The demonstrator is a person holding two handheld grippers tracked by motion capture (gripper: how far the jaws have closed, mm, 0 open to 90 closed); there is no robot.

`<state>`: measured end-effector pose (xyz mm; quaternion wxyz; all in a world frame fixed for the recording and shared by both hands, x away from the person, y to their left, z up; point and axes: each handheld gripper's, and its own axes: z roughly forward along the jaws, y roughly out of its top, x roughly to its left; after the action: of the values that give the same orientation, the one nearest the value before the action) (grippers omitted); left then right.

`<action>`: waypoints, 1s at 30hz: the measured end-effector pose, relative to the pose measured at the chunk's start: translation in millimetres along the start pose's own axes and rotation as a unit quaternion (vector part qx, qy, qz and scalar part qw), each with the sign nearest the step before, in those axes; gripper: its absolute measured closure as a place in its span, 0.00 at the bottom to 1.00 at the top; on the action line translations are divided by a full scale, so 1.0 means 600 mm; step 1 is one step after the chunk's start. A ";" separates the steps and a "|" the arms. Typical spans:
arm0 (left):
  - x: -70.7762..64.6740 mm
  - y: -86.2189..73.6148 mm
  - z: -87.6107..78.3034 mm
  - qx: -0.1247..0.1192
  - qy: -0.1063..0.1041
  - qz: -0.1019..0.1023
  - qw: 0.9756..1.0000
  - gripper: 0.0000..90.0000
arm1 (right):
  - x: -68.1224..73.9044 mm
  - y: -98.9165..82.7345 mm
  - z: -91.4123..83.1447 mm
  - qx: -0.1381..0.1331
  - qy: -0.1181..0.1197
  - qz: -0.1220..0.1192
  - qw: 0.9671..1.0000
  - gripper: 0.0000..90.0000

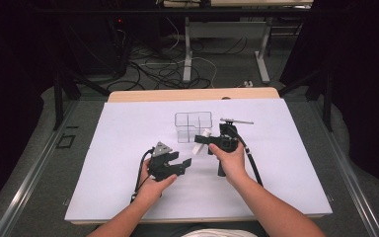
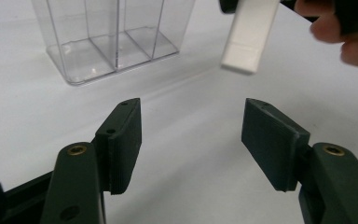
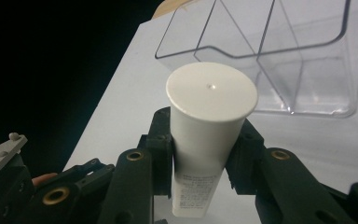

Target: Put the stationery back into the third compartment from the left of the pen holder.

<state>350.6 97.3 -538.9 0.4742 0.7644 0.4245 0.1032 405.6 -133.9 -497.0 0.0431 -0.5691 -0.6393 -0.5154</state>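
Both right gripper [image 3: 200, 154] jaws clamp the white tube [image 3: 207, 126].

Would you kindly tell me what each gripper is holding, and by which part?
The right gripper clamps a white tube around its body, below the flat cap. The left gripper stands open with nothing between its jaws.

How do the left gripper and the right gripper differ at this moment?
The right gripper is shut on a white tube; the left gripper is open with nothing between its jaws. The right gripper is close to the clear organizer; the left gripper sits nearer the person. Both have black jaws.
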 end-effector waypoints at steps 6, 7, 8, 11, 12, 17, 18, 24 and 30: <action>0.007 -0.001 0.000 -0.008 0.023 0.013 1.000 0.40 | 0.009 0.017 -0.011 -0.012 -0.021 -0.027 0.999 0.74; 0.008 0.000 -0.001 -0.007 0.028 0.015 0.999 0.40 | 0.010 0.019 -0.012 -0.014 -0.026 -0.036 0.999 0.74; 0.008 0.000 -0.002 -0.007 0.034 0.010 0.999 0.39 | 0.012 0.024 -0.015 -0.019 -0.034 -0.049 0.998 0.74; 0.014 0.002 -0.004 -0.004 0.051 0.021 0.998 0.38 | 0.015 0.032 -0.019 -0.023 -0.046 -0.069 0.996 0.74; 0.017 0.003 -0.006 -0.003 0.057 0.030 0.998 0.38 | 0.015 0.032 -0.019 -0.023 -0.046 -0.069 0.996 0.74; 0.025 0.003 -0.008 0.001 0.069 0.030 0.997 0.33 | 0.022 0.049 -0.024 -0.033 -0.069 -0.095 0.992 0.74; 0.027 0.003 -0.007 -0.003 0.071 0.029 0.997 0.33 | 0.022 0.049 -0.024 -0.033 -0.069 -0.095 0.992 0.74; 0.036 0.002 -0.007 -0.005 0.079 0.016 0.997 0.26 | 0.031 0.068 -0.025 -0.043 -0.084 -0.118 0.988 0.74; 0.043 0.000 -0.006 -0.011 0.087 -0.004 0.996 0.17 | 0.036 0.085 -0.020 -0.050 -0.100 -0.132 0.985 0.74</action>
<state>364.7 118.8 -543.3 0.4442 0.7455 0.4661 0.1723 431.2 -137.0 -446.4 -0.1180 -0.5297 -0.6835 -0.4882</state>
